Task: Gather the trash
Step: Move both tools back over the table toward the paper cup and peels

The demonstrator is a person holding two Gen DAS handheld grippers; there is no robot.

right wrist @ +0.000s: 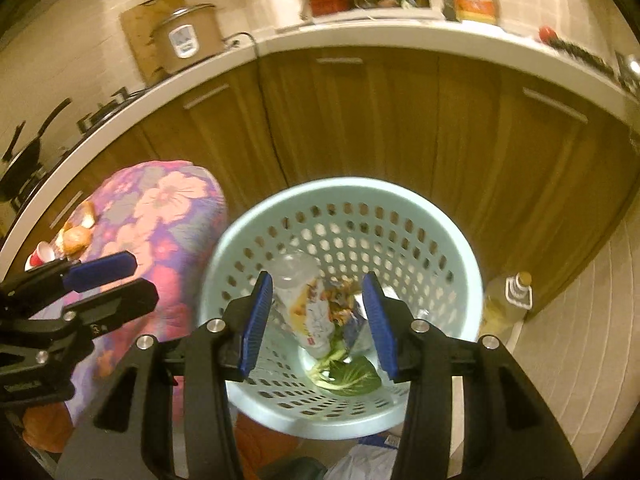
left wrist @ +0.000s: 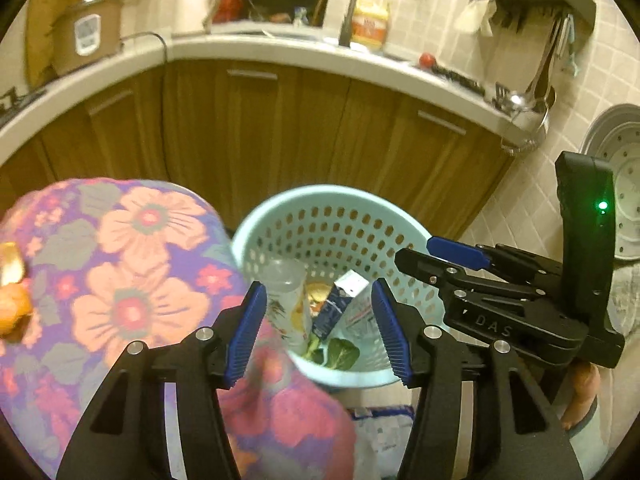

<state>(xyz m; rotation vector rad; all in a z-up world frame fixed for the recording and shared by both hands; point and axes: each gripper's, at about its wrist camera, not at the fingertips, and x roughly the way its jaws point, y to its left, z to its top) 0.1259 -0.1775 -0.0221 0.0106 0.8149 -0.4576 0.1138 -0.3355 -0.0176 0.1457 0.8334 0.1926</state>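
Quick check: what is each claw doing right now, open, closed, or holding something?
Left claw: open, holding nothing, above the trash basket.
Right claw: open, holding nothing, above the same basket.

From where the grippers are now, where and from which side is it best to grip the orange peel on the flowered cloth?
Probably the curled orange peel strip standing up on the flowered cloth: pinch its raised edge from above. The rounder pieces beside it lie lower.
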